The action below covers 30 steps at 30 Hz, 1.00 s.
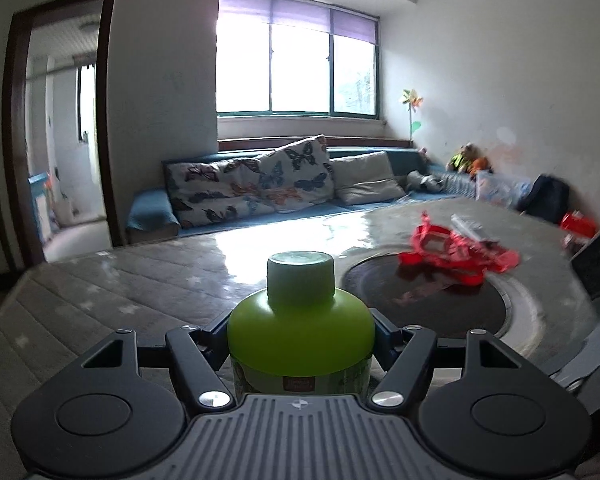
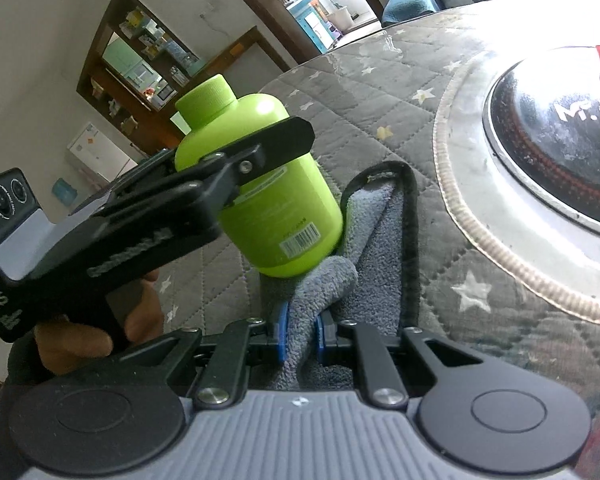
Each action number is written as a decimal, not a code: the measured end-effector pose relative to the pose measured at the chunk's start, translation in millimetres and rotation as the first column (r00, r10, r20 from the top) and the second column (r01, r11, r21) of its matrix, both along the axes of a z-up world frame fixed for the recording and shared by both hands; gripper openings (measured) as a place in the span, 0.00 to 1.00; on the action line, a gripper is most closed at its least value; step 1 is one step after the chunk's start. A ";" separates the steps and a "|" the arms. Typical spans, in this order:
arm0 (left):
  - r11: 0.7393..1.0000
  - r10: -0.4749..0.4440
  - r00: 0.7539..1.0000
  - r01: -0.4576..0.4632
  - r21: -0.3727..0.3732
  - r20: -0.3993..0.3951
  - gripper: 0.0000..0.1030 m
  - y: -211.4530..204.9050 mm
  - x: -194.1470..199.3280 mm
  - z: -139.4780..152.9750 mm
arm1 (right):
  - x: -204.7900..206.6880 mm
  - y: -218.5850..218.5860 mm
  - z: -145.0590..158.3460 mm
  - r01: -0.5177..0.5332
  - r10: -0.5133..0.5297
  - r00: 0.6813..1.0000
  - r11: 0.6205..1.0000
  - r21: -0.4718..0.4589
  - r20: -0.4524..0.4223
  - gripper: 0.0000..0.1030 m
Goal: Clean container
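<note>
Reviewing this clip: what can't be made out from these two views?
- Green bottle base: left wrist view, hidden behind the left gripper body.
- Bottle label text: right wrist view, too small.
- Red object: left wrist view, blurred.
- Grey cloth against bottle's far side: hidden.

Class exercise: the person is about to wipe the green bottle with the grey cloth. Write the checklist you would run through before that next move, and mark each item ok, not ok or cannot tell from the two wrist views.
1. Left gripper clamped on the green bottle: ok, its fingers press the bottle's sides.
2. Right gripper shut on the grey cloth: ok, the cloth is bunched between the blue pads.
3. Cap on the bottle: ok, though tightness cannot be judged.
4. Cloth reaching the bottle: ok, a fold meets its lower end.
5. Cloth clean or damp: cannot tell.
6. Bottle clear of the red plastic thing on the table: ok.
</note>
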<state>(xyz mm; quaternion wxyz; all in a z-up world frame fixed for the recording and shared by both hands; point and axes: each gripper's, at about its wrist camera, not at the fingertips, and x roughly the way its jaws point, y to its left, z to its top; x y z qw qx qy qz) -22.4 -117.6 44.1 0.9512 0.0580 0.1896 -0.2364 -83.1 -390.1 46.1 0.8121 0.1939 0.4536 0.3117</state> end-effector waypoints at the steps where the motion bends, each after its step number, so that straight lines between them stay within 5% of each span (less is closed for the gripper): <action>1: 1.000 0.004 1.000 -0.004 -0.014 -0.010 0.69 2.3 1.4 0.0 | -0.3 -0.2 -0.1 0.000 0.000 1.000 1.000 0.000 0.000 0.12; 10: 0.977 -0.041 0.997 0.025 -0.212 -0.071 0.69 12.5 1.4 15.7 | 17.8 7.8 -1.1 -0.008 0.008 1.000 1.000 -0.002 -0.002 0.12; 21: 0.999 -0.013 1.000 0.012 -0.046 -0.023 0.69 -7.5 2.7 2.0 | 20.2 0.7 -0.9 0.016 -0.016 1.000 1.000 -0.007 -0.008 0.12; 30: 0.997 0.067 0.997 -0.069 -0.043 -0.036 0.69 11.7 6.9 2.2 | 36.5 -13.8 2.5 0.079 -0.077 0.996 0.995 -0.056 0.038 0.12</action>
